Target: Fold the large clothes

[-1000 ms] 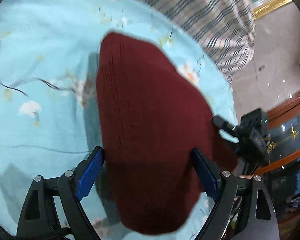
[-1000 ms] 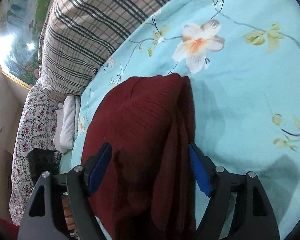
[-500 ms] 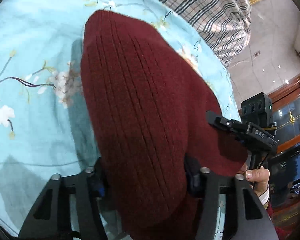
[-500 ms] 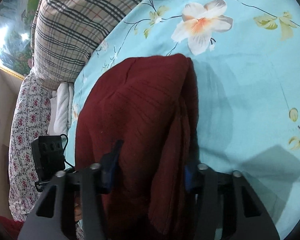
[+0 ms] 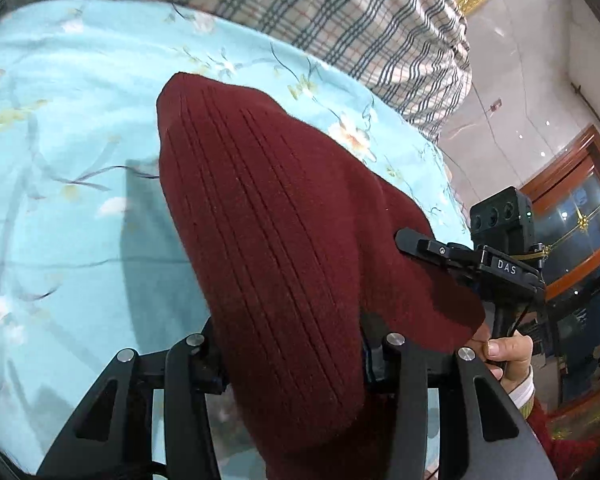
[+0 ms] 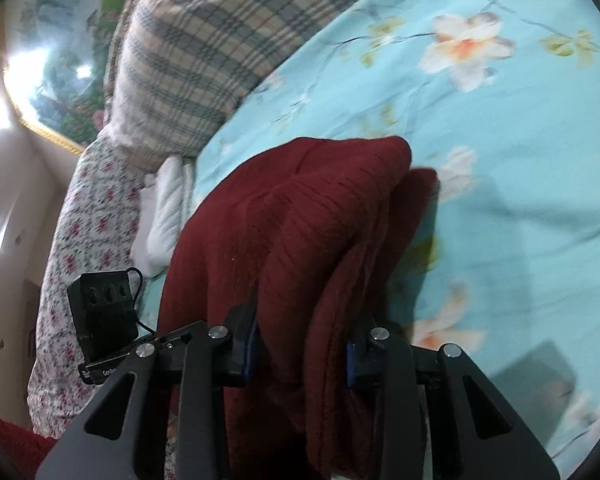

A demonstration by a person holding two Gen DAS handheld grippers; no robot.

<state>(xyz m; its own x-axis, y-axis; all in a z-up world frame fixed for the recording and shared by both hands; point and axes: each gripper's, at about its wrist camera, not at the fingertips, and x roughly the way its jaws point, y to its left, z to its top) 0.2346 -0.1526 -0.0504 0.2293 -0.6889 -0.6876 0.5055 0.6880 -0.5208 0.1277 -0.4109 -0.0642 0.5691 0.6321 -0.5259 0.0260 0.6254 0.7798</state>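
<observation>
A folded dark red knit sweater [image 5: 284, 240] lies on a light blue flowered bedsheet [image 5: 68, 152]. My left gripper [image 5: 292, 360] is shut on its near end, the cloth bulging over the fingers. In the right wrist view the same sweater [image 6: 300, 232] shows as thick folded layers, and my right gripper [image 6: 300, 352] is shut on them. The right gripper also shows in the left wrist view [image 5: 472, 260] at the sweater's right edge, held by a hand. The sweater's near end is lifted off the sheet.
A plaid blanket [image 5: 340, 12] lies at the far side of the bed [image 6: 204, 40]. A white folded cloth [image 6: 164, 216] and a flowered quilt [image 6: 84, 216] sit at the left. A wooden cabinet [image 5: 572, 208] stands beyond the bed's edge.
Both grippers went from open around the sweater to shut on it. The sweater's near end has since been lifted and pulled back a little.
</observation>
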